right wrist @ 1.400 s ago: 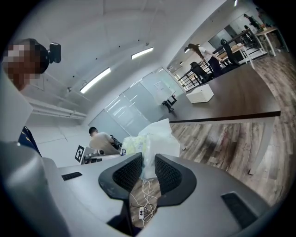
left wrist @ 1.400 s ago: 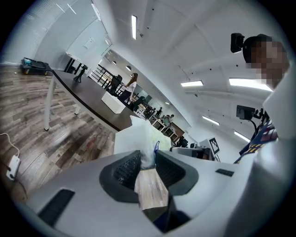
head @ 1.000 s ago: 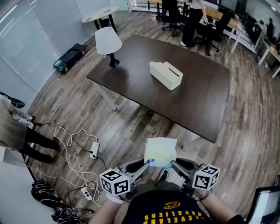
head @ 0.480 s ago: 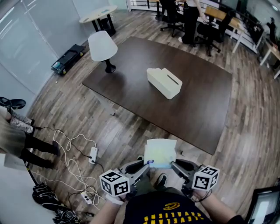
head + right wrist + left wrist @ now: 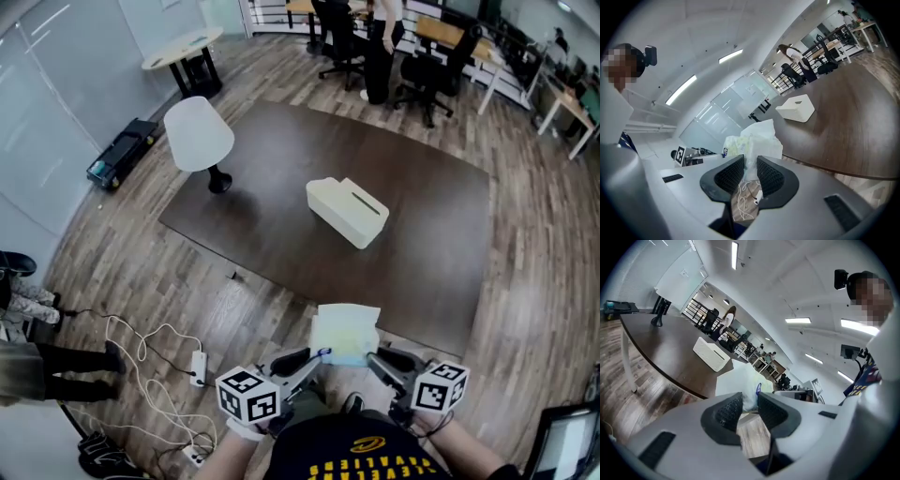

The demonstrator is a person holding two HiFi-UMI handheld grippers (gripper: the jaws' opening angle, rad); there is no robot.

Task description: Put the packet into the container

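Observation:
A pale, crinkled packet (image 5: 345,330) hangs in the air over the wooden floor, just short of the table's near edge. My left gripper (image 5: 319,355) is shut on its left lower corner and my right gripper (image 5: 374,354) is shut on its right lower corner. In the left gripper view the packet (image 5: 746,383) rises from between the dark pads (image 5: 727,412). The right gripper view shows the packet (image 5: 755,137) pinched the same way. The container (image 5: 347,212), a white box with a slot in its top, lies near the middle of the dark brown table (image 5: 431,244), well ahead of both grippers.
A white lamp (image 5: 199,137) stands at the table's left end. Cables and a power strip (image 5: 198,367) lie on the floor at the left, near a standing person's legs (image 5: 56,358). Office chairs and another person (image 5: 380,47) are beyond the table. A screen (image 5: 567,445) shows at the bottom right.
The table and the container have come closer and lower in the head view as I move toward them. Both grippers still hold the packet the same way.

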